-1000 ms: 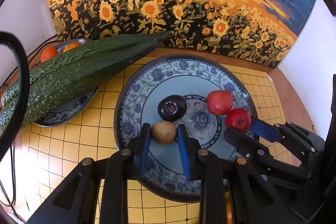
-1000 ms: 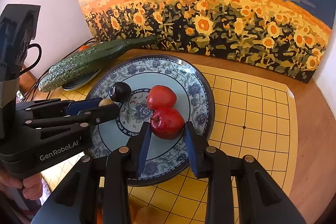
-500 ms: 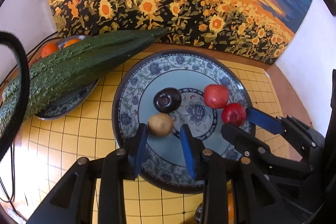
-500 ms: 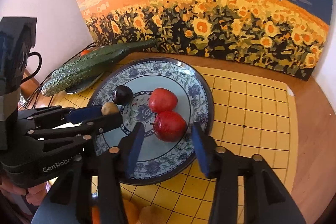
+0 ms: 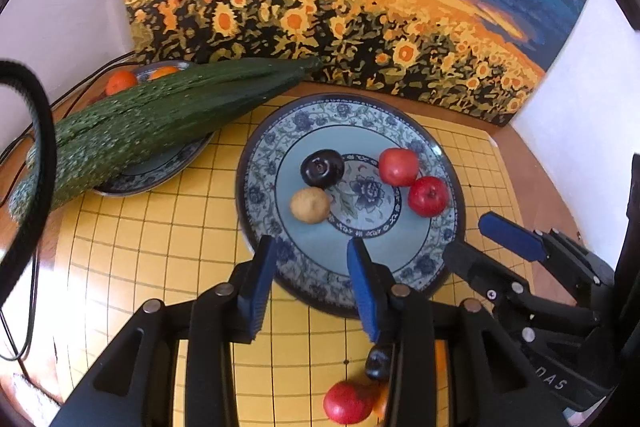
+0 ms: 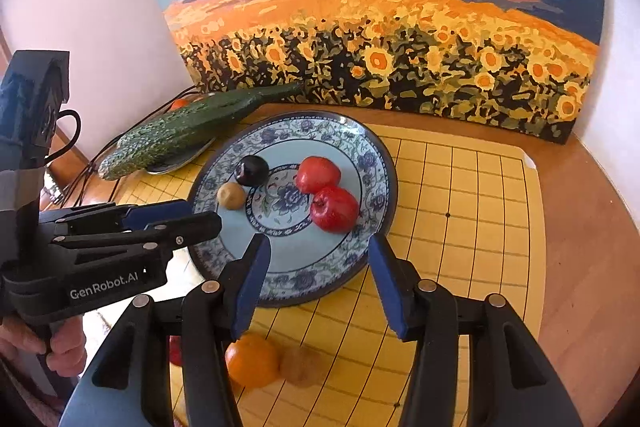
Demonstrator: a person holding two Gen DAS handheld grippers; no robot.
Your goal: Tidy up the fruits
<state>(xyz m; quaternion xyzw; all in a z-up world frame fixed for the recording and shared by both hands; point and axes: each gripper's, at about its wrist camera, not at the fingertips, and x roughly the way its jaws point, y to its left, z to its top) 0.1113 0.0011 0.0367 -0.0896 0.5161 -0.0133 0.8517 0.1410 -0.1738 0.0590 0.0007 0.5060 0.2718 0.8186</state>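
A blue patterned plate (image 5: 276, 155) (image 6: 376, 163) on the yellow grid board holds a dark plum (image 5: 322, 167) (image 6: 252, 170), a tan kiwi (image 5: 310, 205) (image 6: 231, 195) and two red apples (image 5: 399, 167) (image 5: 428, 195) (image 6: 318, 174) (image 6: 334, 209). My left gripper (image 5: 312, 253) is open and empty above the plate's near rim. My right gripper (image 6: 316, 259) is open and empty, also over the near rim. Loose fruit lies near me on the board: a red apple (image 5: 347, 403), a dark plum (image 5: 378, 361), an orange (image 6: 251, 359) and a kiwi (image 6: 302, 365).
A long green cucumber (image 5: 160, 119) (image 6: 188, 131) lies across a smaller plate (image 5: 160, 171) with oranges (image 5: 121, 81) at the left. A sunflower painting (image 5: 340, 7) stands against the wall behind. A black cable (image 5: 28, 187) hangs at the left edge.
Both grippers opened, let go of the kiwi and the red apple on the plate, and pulled back toward me. Loose fruit on the near board came into view.
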